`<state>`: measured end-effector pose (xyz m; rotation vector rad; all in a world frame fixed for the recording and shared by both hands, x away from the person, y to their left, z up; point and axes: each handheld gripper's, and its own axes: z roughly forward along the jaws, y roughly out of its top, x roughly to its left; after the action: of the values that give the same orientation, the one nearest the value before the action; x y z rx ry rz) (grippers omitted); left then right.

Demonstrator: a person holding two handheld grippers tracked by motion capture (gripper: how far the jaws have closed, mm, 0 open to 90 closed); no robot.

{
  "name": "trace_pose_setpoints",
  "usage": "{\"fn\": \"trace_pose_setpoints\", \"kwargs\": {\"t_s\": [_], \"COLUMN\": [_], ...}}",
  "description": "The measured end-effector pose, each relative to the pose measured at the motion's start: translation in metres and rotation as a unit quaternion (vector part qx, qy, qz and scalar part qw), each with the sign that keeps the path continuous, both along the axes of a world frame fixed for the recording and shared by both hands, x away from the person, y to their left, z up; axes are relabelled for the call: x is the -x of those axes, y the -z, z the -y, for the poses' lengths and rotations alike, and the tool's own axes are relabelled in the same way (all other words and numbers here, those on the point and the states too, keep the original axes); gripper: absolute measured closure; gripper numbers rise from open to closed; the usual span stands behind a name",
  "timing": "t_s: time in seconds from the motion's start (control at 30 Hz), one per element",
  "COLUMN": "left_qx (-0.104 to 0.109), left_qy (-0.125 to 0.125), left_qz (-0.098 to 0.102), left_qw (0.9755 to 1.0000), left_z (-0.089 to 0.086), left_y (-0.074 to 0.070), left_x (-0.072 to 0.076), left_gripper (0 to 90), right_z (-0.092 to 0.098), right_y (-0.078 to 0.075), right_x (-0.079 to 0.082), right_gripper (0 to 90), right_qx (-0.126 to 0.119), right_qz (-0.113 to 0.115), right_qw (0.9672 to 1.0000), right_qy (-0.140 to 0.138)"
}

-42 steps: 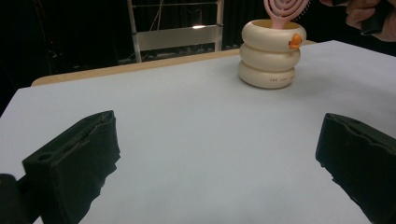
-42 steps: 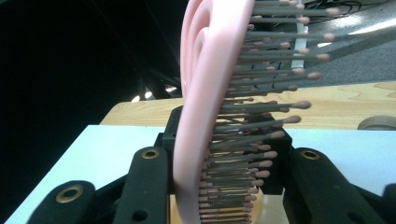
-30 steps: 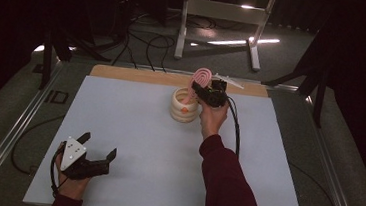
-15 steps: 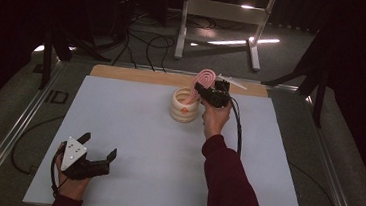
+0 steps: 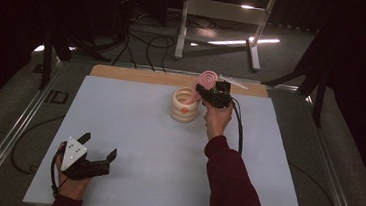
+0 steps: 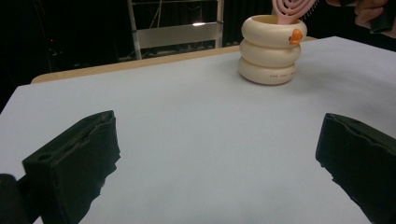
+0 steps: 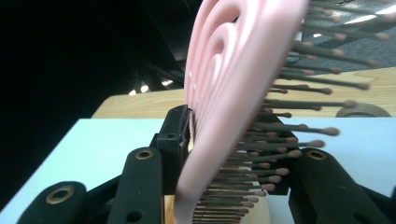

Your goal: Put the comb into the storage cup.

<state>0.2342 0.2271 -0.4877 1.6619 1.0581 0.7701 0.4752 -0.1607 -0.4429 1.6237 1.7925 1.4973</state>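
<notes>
A cream ringed cup (image 5: 185,105) with a small orange knob stands at the back middle of the white mat; the left gripper view has it (image 6: 271,51) far ahead. A pink hairbrush (image 5: 206,79) stands handle-down in the cup. My right gripper (image 5: 207,92) holds the brush head just right of the cup. In the right gripper view the brush (image 7: 233,93) is between the jaws of that gripper (image 7: 224,154), back against the left pad, bristles toward the right one. These jaws have just been opening slightly. My left gripper (image 5: 98,146) rests open at the front left, nothing between its jaws (image 6: 219,158).
The white mat (image 5: 132,144) covers most of the table, with a wooden strip (image 5: 138,75) at its far edge. A roll of tape (image 7: 362,110) lies on that strip. Beyond the table stand a metal frame (image 5: 224,11) and floor cables (image 5: 141,39).
The right hand has shifted slightly away from the cup with the brush head. The left hand and its gripper have stayed where they were.
</notes>
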Motion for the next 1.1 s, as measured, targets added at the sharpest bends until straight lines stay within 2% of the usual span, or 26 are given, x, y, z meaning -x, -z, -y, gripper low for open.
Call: {"fn": "trace_pose_setpoints", "kwargs": {"t_s": [0.6,0.7,0.93,1.1], "left_qx": [0.000,0.000,0.000,0.000], "left_qy": [-0.001,-0.001,-0.001,-0.001], "left_qz": [0.000,0.000,-0.001,-0.001], "left_qw": [1.0000,1.0000,1.0000,1.0000], "left_z": [-0.0003,-0.0001,0.0003,0.0002], "left_y": [0.0003,0.0003,0.0004,0.0005], "left_x": [0.0000,-0.0001,0.0000,-0.0001], "left_gripper": [0.2,0.2,0.2,0.2], "right_z": [0.0017,0.0024,0.0029,0.0029], "right_y": [-0.0004,-0.0007,-0.0020,-0.0032], "right_x": [0.0007,0.0008,0.0021,0.0029], "right_gripper": [53.1,52.6,44.1,32.7], "right_qx": [0.042,0.042,0.056,0.064], "right_qz": [0.002,0.002,0.004,0.001], "right_qw": [0.9990,0.9990,0.9982,0.9975], "right_qy": [-0.015,-0.016,-0.022,-0.028]}}
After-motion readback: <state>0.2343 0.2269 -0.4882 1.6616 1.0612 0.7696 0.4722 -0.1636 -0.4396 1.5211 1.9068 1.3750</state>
